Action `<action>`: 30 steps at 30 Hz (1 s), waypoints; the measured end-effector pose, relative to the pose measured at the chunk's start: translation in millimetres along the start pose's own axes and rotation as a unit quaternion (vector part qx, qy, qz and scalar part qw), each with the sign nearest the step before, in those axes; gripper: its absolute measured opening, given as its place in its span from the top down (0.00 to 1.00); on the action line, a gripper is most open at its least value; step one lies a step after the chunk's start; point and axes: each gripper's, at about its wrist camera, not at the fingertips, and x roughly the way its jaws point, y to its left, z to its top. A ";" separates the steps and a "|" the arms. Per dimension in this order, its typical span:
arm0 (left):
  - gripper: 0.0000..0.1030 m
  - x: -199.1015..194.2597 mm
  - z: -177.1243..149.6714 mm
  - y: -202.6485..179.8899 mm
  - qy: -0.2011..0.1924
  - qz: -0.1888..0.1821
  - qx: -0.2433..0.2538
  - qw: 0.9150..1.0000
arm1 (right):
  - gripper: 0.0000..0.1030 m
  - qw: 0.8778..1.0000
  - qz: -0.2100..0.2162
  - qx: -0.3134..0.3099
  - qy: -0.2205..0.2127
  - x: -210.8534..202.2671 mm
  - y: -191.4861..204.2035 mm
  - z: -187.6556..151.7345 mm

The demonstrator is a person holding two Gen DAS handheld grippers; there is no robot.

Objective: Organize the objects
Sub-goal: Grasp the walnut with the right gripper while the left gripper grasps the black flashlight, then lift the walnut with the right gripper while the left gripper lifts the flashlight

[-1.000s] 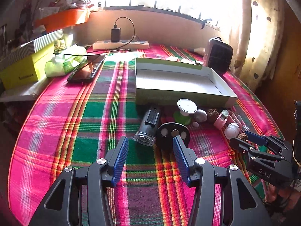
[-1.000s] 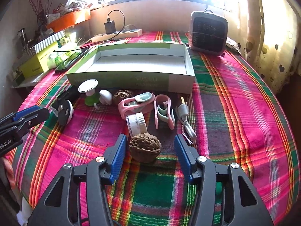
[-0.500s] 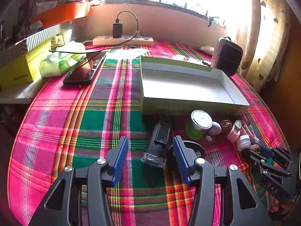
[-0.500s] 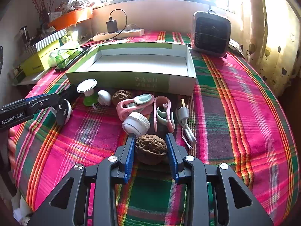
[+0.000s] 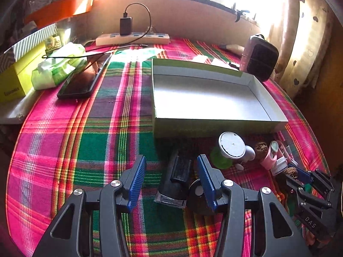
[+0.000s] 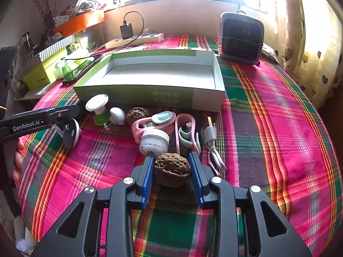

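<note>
The right gripper (image 6: pixel 171 167) is clenching a brown wrinkled walnut (image 6: pixel 172 168) between its 2 blue pads, resting on the plaid tablecloth (image 6: pixel 268 128). The left gripper (image 5: pixel 171 177) is gaping wide around a black cylindrical flashlight (image 5: pixel 175 182), pads apart from it.

My left gripper (image 5: pixel 171 178) and right gripper (image 6: pixel 171 175) look alike: black angular frames with triangular cut-outs, silver round screws at the pivots, ribbed blue pads (image 6: pixel 148 181) on the fingers. White "GenRobot.AI" lettering runs along the left unit's side; "DAS" marks the right's.
</note>
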 end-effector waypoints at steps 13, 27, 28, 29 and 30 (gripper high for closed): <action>0.55 7.2 -2.6 1.0 0.017 0.028 0.014 0.999 | 0.67 1.000 0.005 0.002 -0.001 -0.2 -0.8 0.1; 0.76 4.3 -6.1 2.1 0.009 0.041 0.005 0.999 | 0.67 1.000 0.005 0.000 -0.003 -1.2 1.1 -1.2; 0.76 3.9 -6.5 2.0 0.009 0.041 0.004 0.999 | 0.67 1.000 0.005 0.001 -0.003 -1.5 0.8 -1.4; 0.76 3.5 -6.8 1.9 0.009 0.042 0.004 0.999 | 0.67 1.000 0.006 0.001 -0.003 -1.6 0.6 -1.3; 0.76 3.0 -7.1 1.7 0.010 0.042 0.003 0.999 | 0.67 1.000 0.005 -0.001 -0.003 -1.9 1.0 -1.8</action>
